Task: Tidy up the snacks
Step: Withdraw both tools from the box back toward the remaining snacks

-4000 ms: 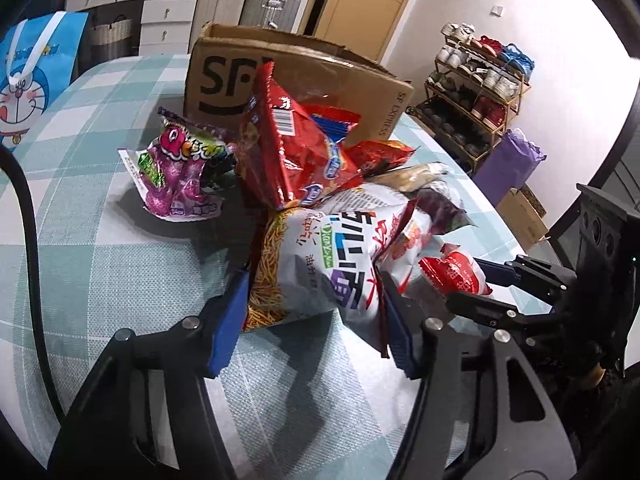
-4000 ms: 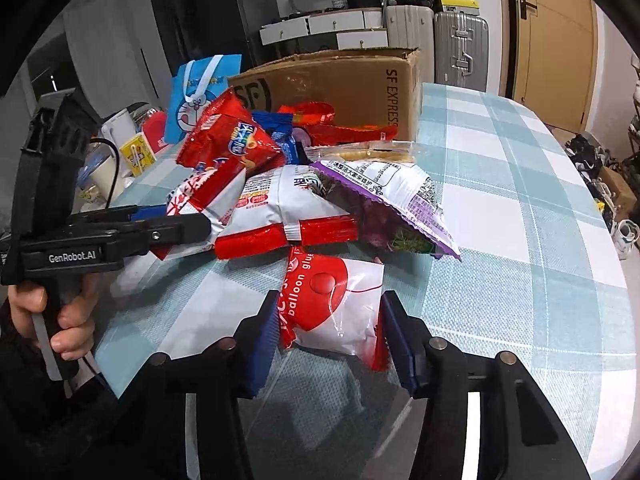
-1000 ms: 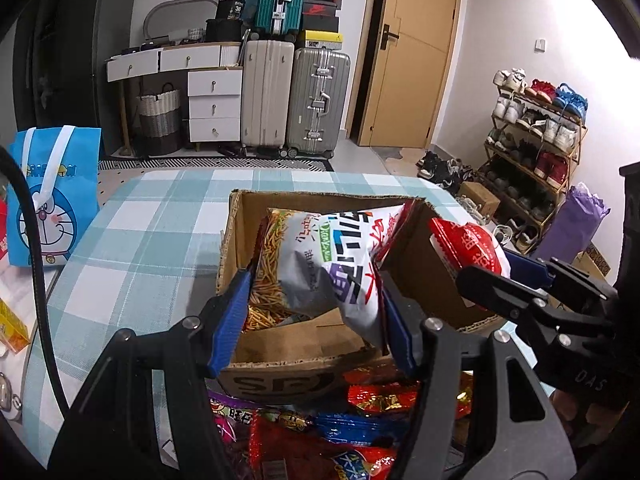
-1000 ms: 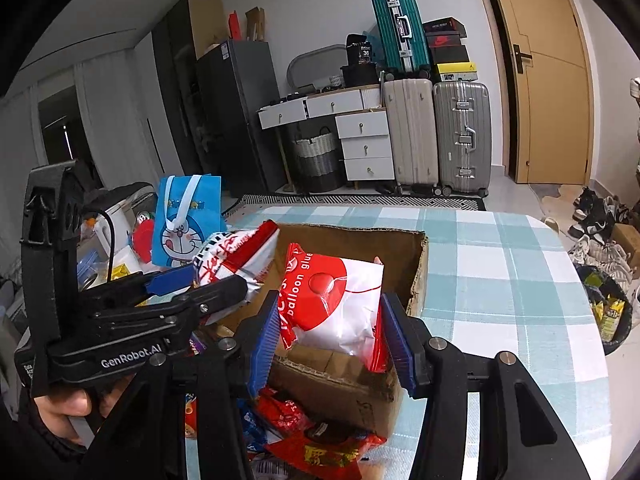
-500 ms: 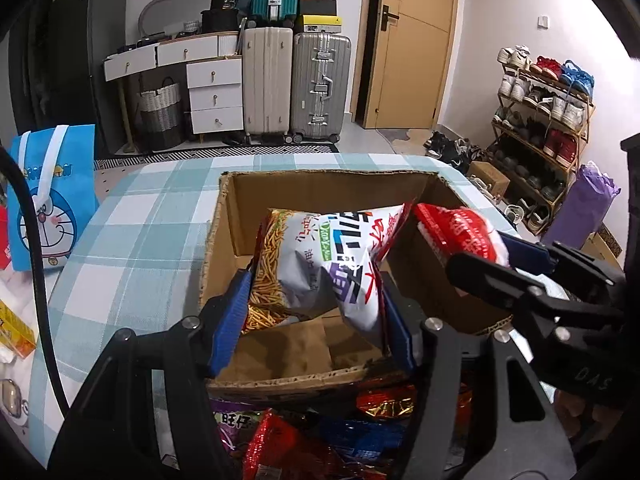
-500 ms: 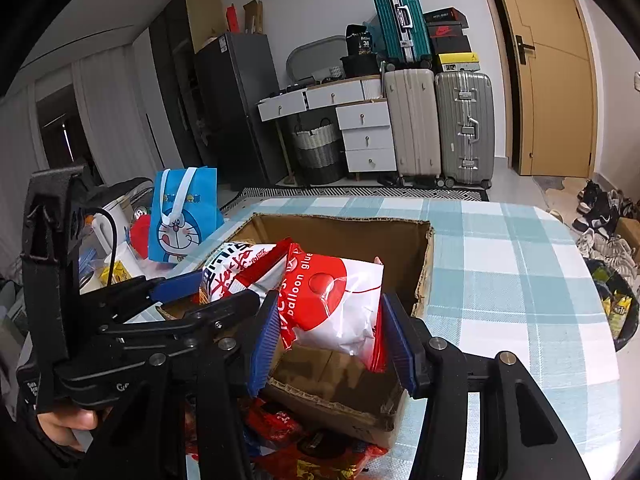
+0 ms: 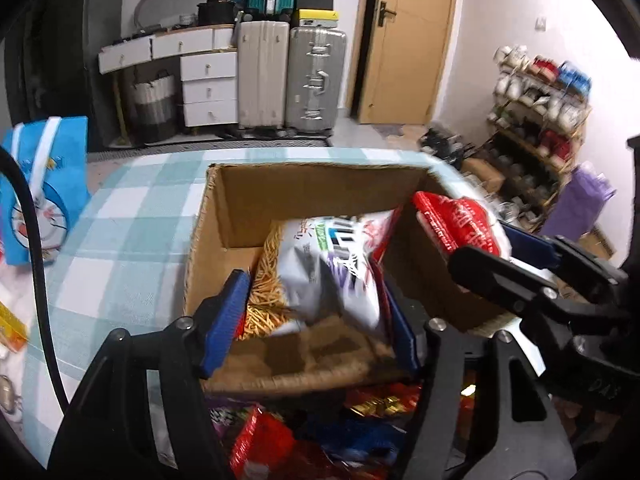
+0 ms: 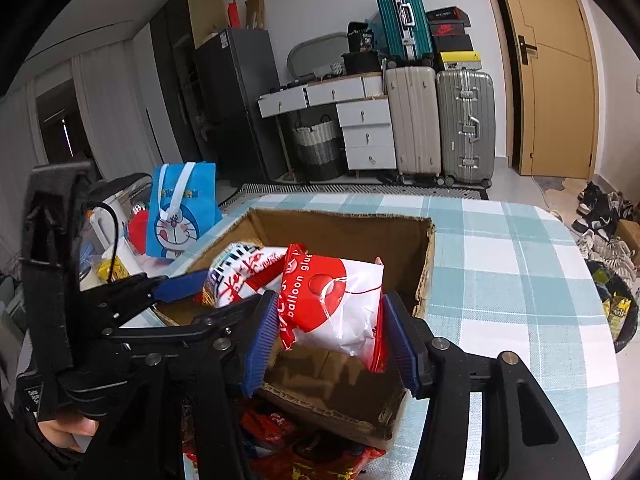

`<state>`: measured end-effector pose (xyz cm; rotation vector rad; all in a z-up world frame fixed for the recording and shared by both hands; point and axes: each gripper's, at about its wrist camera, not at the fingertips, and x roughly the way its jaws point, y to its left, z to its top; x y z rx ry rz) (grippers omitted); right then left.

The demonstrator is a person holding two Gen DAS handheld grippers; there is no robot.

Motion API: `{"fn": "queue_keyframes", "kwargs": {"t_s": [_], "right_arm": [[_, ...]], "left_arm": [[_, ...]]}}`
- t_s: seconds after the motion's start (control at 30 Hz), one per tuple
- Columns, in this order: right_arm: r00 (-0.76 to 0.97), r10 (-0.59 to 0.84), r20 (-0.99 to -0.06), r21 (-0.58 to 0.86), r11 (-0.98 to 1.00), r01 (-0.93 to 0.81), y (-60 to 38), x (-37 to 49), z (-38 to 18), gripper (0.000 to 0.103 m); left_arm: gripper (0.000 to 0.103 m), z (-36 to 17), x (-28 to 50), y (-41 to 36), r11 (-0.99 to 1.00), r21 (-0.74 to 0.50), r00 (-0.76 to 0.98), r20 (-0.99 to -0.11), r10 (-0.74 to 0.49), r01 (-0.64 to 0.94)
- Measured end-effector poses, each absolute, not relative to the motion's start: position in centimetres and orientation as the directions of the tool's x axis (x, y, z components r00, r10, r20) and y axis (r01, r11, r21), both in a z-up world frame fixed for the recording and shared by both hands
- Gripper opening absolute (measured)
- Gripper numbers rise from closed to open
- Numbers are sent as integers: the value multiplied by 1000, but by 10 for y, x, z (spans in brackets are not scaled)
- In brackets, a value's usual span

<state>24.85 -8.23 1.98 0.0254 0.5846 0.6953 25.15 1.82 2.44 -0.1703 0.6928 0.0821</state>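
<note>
An open cardboard box (image 7: pixel 320 188) (image 8: pixel 424 264) stands on the checked table. My left gripper (image 7: pixel 316 320) is over it; the white noodle-snack bag (image 7: pixel 332 268) sits blurred and tilted between its blue pads, so the grip is unclear. That bag also shows in the right wrist view (image 8: pixel 240 276). My right gripper (image 8: pixel 328 340) is shut on the red-and-white balloon glue bag (image 8: pixel 336 304), held above the box's near right part. That bag also shows in the left wrist view (image 7: pixel 456 224).
Several red, blue and purple snack bags (image 7: pixel 304 436) (image 8: pixel 304 448) lie in front of the box's near wall. A blue Doraemon bag (image 7: pixel 44 188) (image 8: pixel 180 212) stands at the table's left. Suitcases (image 8: pixel 440 116), drawers and a shoe rack (image 7: pixel 536 108) stand beyond the table.
Both grippers have moved down over the box with their bags. The noodle-snack bag now looks tilted and blurred between the left pads, lower in the box.
</note>
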Motion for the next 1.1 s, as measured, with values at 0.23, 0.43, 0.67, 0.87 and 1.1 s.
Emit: {"fn": "queue_keyframes", "kwargs": {"t_s": [0.23,0.43,0.67,0.87,1.1], "right_arm": [[649,599,-469,171,782,-599,-96,228,37,76],[660,587,-469,165,793,-587,-117,206,43,102],[631,578,-517,178,794,-582,-135,180,35,102],[620,557,-552,159,800,-578,-141,156,21,102],[612,521,-595,133,815,-564,-141,145,8,102]], "left_arm": [[91,42,224,23,978,-141,786,-617,33,-151],[102,53,178,33,975,-142,793,-608,49,-170],[102,48,133,43,970,-163,782,-621,40,-179],[102,30,104,38,974,-164,779,-627,18,-154],[102,11,92,17,984,-127,762,-647,10,-121]]}}
